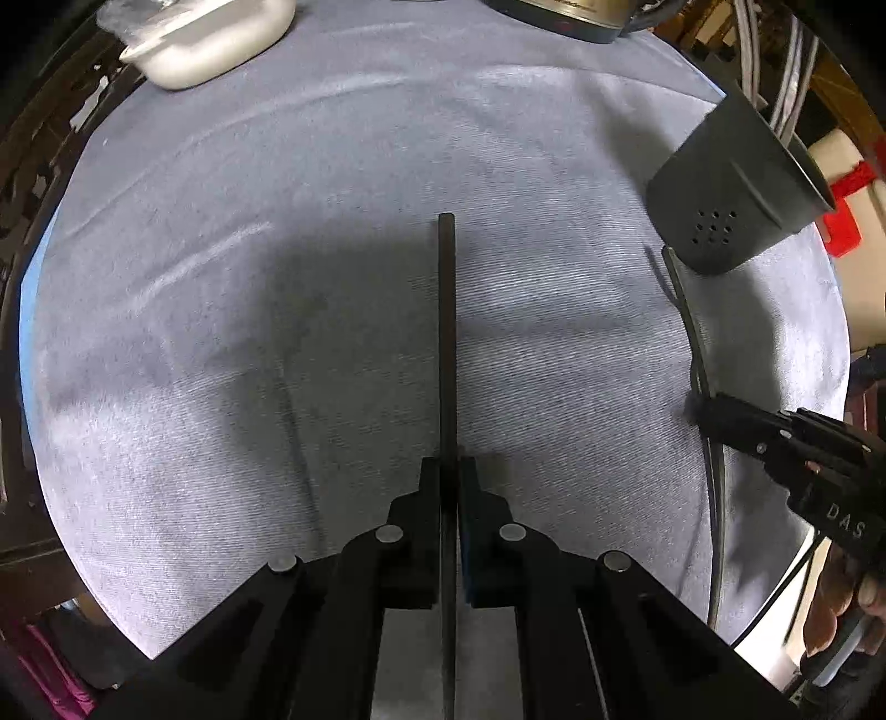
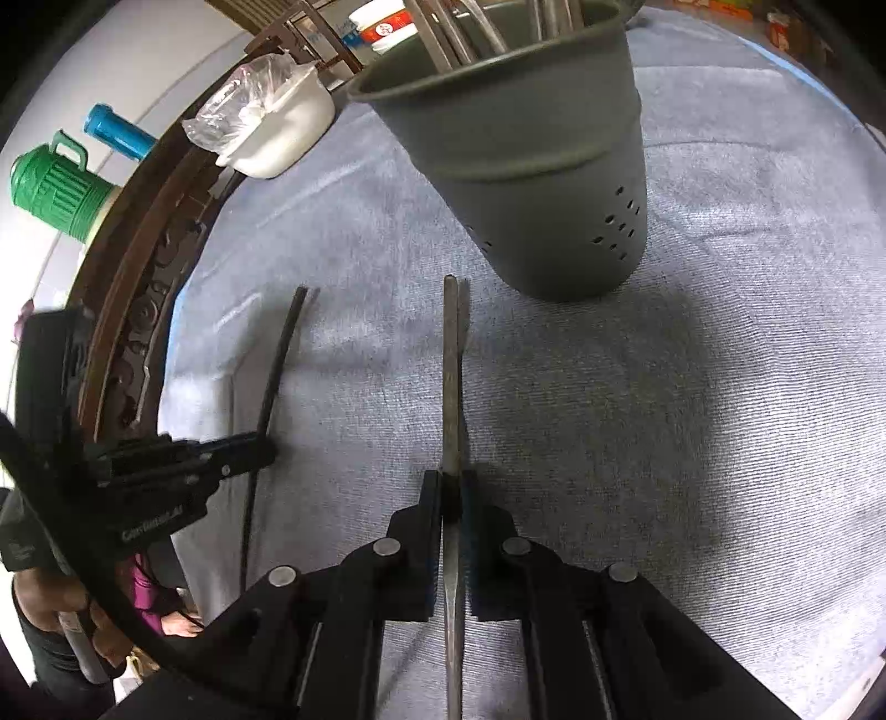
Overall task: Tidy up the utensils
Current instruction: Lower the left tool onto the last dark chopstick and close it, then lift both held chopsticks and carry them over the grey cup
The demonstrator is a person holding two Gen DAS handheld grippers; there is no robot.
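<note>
A: How do the jaws stand in the left wrist view?

B: The left gripper (image 1: 449,471) is closed on a thin dark utensil handle (image 1: 446,332). The handle runs from the bottom centre of the frame up to the middle, over the grey cloth (image 1: 277,277).

A: And the right one?

B: In the right wrist view the right gripper (image 2: 449,482) is also closed, on a grey metal utensil (image 2: 452,376). It too runs from the bottom centre up to the middle. Its end is near the base of the grey utensil holder (image 2: 526,166).

A: Where is the holder exactly?

B: It stands on the cloth in the upper centre of the right wrist view, with small holes low on its wall and several utensils (image 2: 459,33) inside. In the left wrist view it is at the upper right.

A: What else is on the table?

B: A white container (image 2: 288,133) with a clear plastic bag, at the upper left of both views.
</note>
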